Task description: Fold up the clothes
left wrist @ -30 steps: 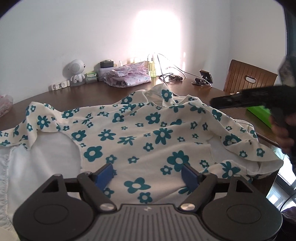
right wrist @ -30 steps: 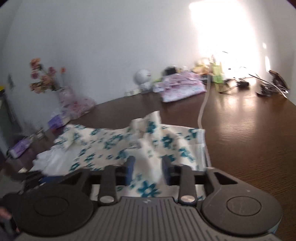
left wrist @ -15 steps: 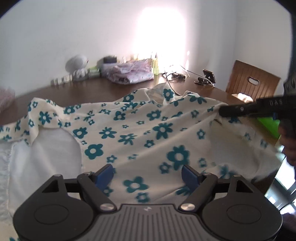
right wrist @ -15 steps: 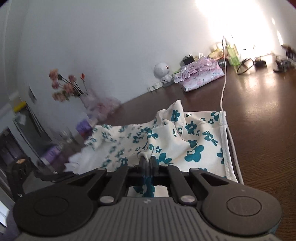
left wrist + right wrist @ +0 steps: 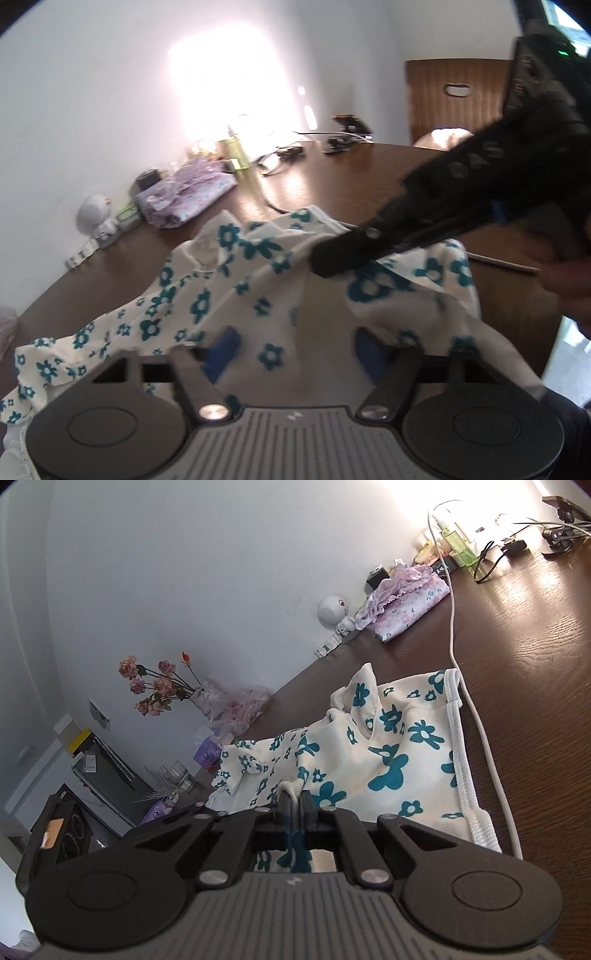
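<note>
Right gripper (image 5: pixel 294 805) is pinched tight on a fold of the floral garment (image 5: pixel 402 760), which lies bunched on the brown table (image 5: pixel 535 686). Only the left wrist view shows the left gripper (image 5: pixel 295 347): fingers spread wide, cloth between them, contact unclear. That view is motion-blurred.

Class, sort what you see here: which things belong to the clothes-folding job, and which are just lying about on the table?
Part of the job:
floral garment
right gripper, shut on its fabric
left gripper, open

Lying about:
folded purple garment
white cable
flower vase
green bottle
white round gadget
</note>
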Available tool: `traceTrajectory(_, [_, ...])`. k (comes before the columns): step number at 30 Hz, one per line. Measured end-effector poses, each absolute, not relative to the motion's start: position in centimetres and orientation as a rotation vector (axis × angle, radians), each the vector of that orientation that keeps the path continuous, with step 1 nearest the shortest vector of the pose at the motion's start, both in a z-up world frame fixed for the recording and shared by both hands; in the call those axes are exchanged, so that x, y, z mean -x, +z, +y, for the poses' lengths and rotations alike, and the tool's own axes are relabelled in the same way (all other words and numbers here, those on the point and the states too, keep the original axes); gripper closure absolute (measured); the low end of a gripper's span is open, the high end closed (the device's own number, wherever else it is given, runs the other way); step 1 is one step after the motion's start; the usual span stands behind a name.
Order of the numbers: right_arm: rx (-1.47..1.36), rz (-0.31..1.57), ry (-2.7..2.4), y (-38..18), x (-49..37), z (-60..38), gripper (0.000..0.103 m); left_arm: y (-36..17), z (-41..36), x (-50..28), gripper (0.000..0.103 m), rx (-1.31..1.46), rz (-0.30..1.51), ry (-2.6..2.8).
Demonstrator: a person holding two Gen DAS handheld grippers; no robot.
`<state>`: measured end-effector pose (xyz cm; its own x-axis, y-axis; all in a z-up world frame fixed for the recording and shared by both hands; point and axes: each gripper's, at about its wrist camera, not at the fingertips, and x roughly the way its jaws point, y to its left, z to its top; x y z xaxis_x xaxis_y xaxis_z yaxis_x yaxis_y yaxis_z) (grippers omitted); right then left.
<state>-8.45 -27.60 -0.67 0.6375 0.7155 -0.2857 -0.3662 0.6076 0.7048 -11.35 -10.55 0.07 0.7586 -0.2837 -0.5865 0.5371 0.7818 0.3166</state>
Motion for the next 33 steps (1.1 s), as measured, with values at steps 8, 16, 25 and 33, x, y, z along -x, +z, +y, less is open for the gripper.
traceTrajectory(8, [-0.374, 0.528, 0.572, 1.0, 11.0, -26.0, 0.064, 0.6, -5.4, 9.4, 0.102, -0.077, 0.644, -0.433])
traceTrajectory(16, [-0.104, 0.561, 0.579, 0.3, 11.6, -21.3, 0.094, -0.9, 0.4, 8.8, 0.101, 0.349, 0.734, -0.444])
traceTrajectory(25, [-0.078, 0.564, 0.573, 0.4, 11.6, -20.3, 0.096, 0.2, -1.4, 8.0, 0.038, 0.285, 0.699, -0.518])
traceTrajectory(33, [-0.053, 0.554, 0.590, 0.6, 12.1, -20.0, 0.073, 2.2, -4.6, 6.1, 0.022, 0.140, 0.659, -0.600])
